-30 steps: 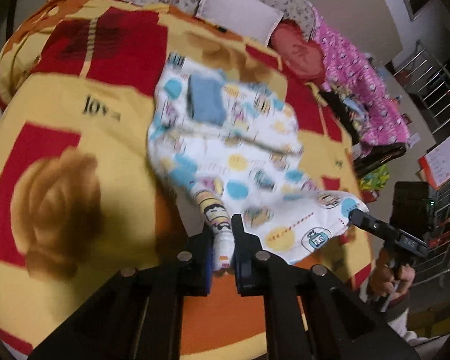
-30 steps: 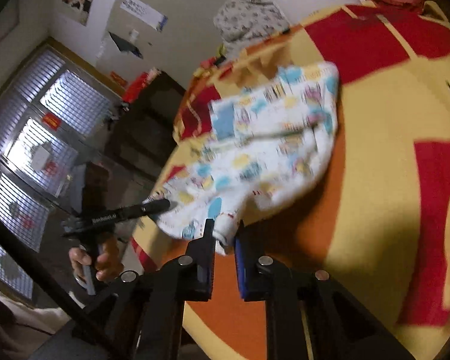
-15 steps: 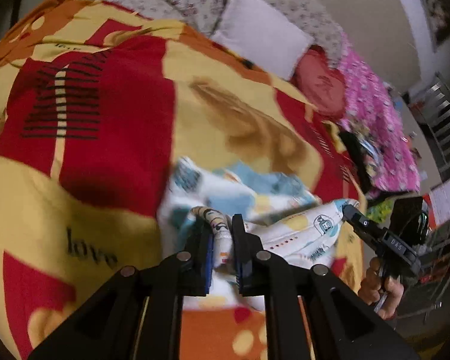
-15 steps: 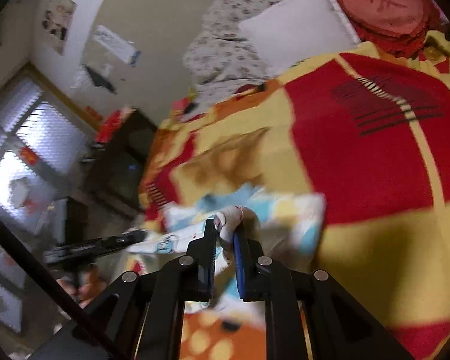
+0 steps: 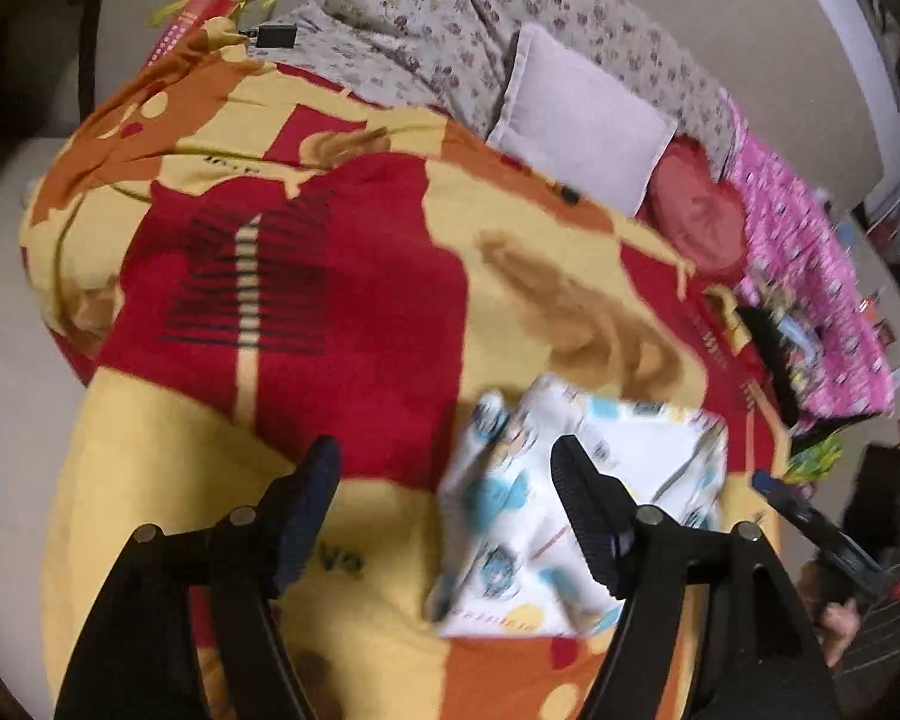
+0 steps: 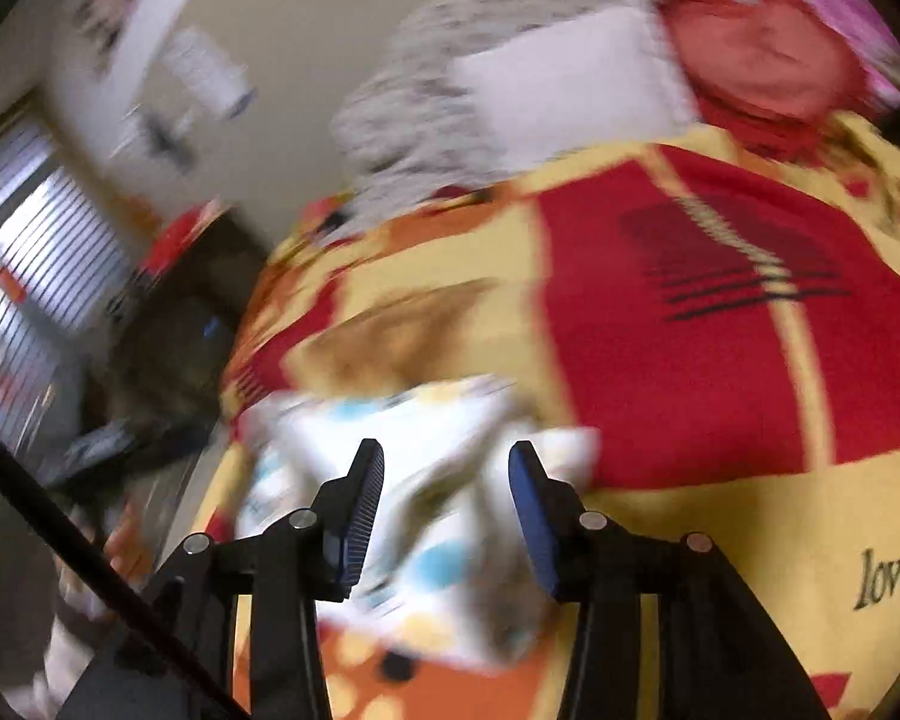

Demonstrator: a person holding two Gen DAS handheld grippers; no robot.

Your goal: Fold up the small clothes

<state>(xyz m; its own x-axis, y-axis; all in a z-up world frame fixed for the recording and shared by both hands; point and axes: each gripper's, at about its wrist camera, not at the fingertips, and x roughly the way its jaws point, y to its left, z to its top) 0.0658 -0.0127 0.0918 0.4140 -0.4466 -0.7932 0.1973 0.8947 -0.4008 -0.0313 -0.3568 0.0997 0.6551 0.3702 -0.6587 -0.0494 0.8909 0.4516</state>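
Left wrist: garment under right finger.

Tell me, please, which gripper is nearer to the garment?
Right. The right gripper is open directly over the garment; the left gripper is open with the garment mostly toward its right finger.

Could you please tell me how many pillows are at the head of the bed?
2: a white pillow against the floral quilt, and a red pillow right of it. Others may lie hidden under the quilt.
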